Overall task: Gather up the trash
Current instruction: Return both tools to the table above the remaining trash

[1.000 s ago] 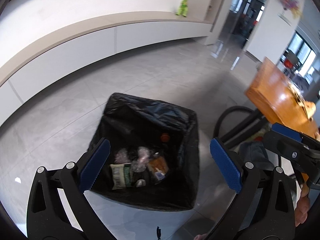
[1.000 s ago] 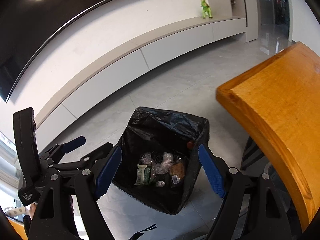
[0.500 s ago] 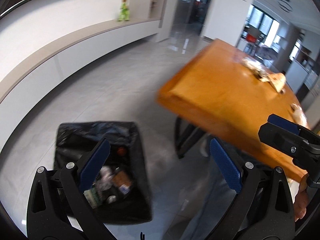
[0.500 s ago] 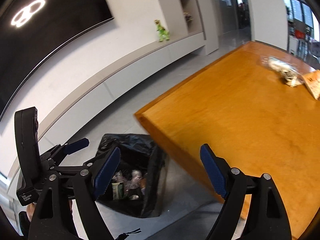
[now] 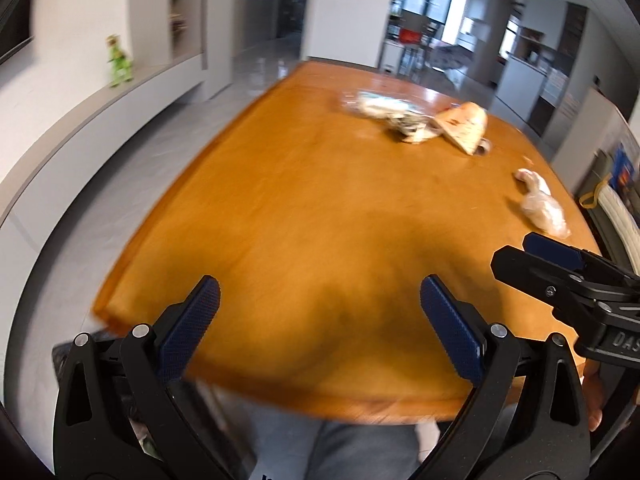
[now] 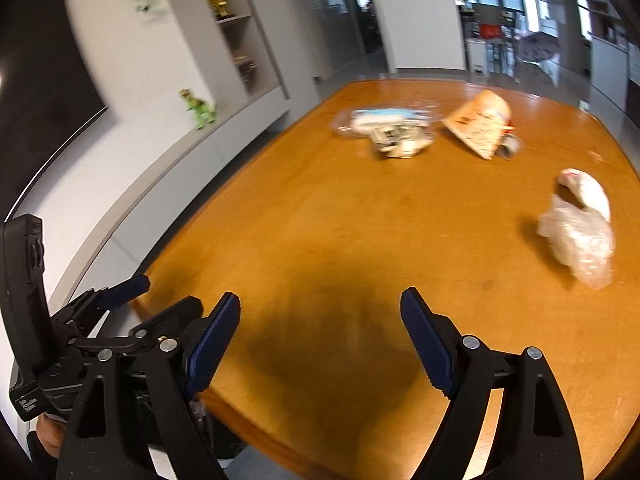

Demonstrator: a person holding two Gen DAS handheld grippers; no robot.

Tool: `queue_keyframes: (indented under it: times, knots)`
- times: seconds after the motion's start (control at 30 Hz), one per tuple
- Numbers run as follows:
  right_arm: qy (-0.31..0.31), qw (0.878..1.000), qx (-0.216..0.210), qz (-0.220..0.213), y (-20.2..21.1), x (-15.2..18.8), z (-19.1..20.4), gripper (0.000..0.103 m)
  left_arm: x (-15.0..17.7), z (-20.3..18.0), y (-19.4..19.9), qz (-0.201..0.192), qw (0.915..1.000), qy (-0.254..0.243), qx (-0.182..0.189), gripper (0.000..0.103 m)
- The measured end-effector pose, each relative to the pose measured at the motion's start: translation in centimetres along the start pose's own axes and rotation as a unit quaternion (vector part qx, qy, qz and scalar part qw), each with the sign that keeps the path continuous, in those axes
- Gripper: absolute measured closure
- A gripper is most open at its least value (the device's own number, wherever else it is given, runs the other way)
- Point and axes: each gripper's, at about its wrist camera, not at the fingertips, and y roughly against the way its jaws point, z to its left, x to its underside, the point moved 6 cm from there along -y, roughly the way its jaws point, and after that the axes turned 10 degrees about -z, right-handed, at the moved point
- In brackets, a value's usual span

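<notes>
Left gripper (image 5: 318, 312): blue-padded black fingers spread wide, holding nothing, above the near edge of the table
Right gripper (image 6: 320, 324): blue-padded black fingers equally wide apart, nothing between them, over the table's near part
Trash: clear plastic wrapper with crumpled paper (image 6: 386, 128) and tan paper bag (image 6: 480, 124) lie near each other at the far side; crumpled white plastic bag (image 6: 576, 224) sits apart at the right; no gripper touches any of them
Surface: glossy orange-brown wooden table (image 6: 340, 216), grippers' shadow on its near part
Room: grey tiled floor (image 5: 120, 160), long white wall ledge with a small green toy figure (image 5: 119, 62), glass partitions behind
</notes>
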Motion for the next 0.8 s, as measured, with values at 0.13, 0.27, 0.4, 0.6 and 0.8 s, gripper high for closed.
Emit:
queue_keyframes:
  times: [0.13,0.27,0.4,0.6,0.8]
  knots:
    - [-0.037,0.998,0.044,-0.006,0.3,-1.2,-5.3,0.020,-1.6,-3.5,-2.5,0.010,0.9992,-0.029,0.026,0.006]
    - [-0.079,0.993,0.088,-0.008,0.5,-1.9,-10.7,0.020,-2.6,-6.9,-4.9,0.023,0.9967,-0.056,0.053,0.006]
    - [-0.118,0.985,0.122,-0.015,0.8,-2.5,-15.2,0.020,-3.6,-9.2,-7.0,0.033,0.9940,-0.075,0.073,0.006]
    - [-0.190,0.964,0.185,-0.028,1.4,-3.0,-21.0,0.015,-4.7,-11.9,-9.6,0.043,0.9898,-0.102,0.090,0.006]
    - [-0.230,0.953,0.195,0.004,-1.3,-2.5,-23.2,0.015,-5.5,-12.1,-11.8,0.052,0.9891,-0.102,0.092,0.006]
